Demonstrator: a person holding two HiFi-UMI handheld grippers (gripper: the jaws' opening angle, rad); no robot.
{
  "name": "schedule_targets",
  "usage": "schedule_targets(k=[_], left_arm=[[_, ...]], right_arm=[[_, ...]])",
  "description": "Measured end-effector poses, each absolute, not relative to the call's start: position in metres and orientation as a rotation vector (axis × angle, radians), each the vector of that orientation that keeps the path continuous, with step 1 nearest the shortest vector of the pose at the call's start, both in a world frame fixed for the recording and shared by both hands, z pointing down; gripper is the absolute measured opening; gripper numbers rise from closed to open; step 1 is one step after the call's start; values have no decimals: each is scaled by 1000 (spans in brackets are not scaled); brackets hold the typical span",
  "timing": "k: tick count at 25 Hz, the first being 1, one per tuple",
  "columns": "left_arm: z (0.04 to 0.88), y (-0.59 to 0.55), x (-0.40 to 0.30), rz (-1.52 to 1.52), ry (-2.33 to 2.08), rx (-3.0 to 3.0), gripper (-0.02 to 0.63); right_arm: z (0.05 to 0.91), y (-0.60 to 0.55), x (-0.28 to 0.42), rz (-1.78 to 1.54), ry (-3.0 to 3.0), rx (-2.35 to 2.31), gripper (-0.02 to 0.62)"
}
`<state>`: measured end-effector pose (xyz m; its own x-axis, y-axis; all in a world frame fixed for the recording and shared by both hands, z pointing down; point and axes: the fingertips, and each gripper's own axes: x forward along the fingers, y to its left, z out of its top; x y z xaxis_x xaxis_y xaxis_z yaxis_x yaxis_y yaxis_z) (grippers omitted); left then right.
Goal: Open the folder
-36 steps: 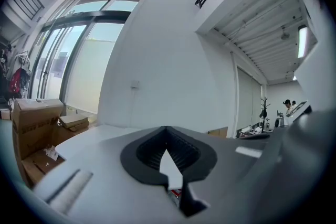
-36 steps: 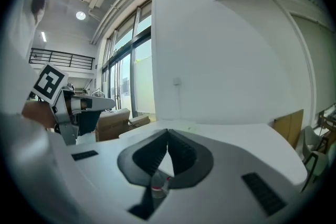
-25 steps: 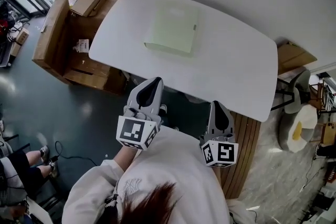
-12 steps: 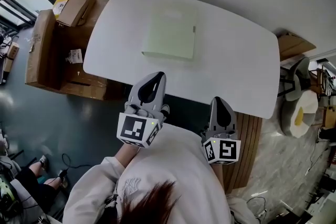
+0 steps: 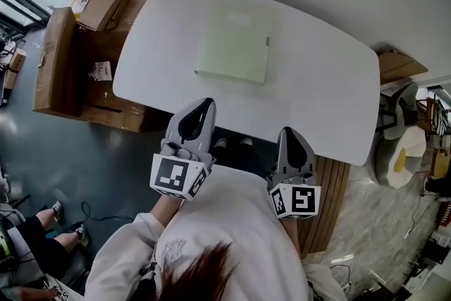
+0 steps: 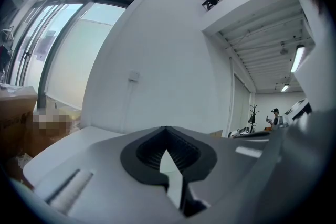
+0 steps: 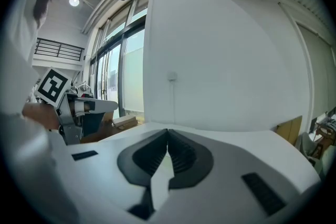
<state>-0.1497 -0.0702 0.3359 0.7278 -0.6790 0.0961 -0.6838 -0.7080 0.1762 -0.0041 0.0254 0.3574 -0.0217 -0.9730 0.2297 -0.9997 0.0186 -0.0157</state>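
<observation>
Nearest, the left gripper [image 5: 203, 108] and the right gripper [image 5: 290, 136] hover by the person's chest, just short of the near edge of the white table [image 5: 331, 102]. Each has its fingers pressed together with nothing between them.

The pale green folder [image 5: 234, 44] lies flat and closed toward the far side of the table, well apart from both grippers.

The main risk is arriving with the tips together. They could not pinch the cover and would likely shove the folder across the smooth top.

Which edge opens is hard to tell. A small tab [image 5: 267, 41] on the right edge may mark it. Lifting the wrong edge would drag the whole folder.

Cardboard boxes [image 5: 102, 3] sit beyond the table's left end.
</observation>
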Motion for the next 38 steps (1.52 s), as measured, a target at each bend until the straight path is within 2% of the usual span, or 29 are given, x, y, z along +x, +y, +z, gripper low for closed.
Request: schedule_targets(k=[10,17,22,38], left_arm=[[345,-92,-131,122,-1154,2707,8],[321,-114,-93,46,-1253,2753,8],[315,-115,-60,135,-1258,2818,8],[337,-122,-28,158,-1268,2714,8]], right_arm=[[369,-6,21,305,-2183,2023,8],[368,-37,62,319,-2252,1951,8],[361,-58,88,307,-2309,1883,8],[370,-80,116,335,-2452,1782,8]])
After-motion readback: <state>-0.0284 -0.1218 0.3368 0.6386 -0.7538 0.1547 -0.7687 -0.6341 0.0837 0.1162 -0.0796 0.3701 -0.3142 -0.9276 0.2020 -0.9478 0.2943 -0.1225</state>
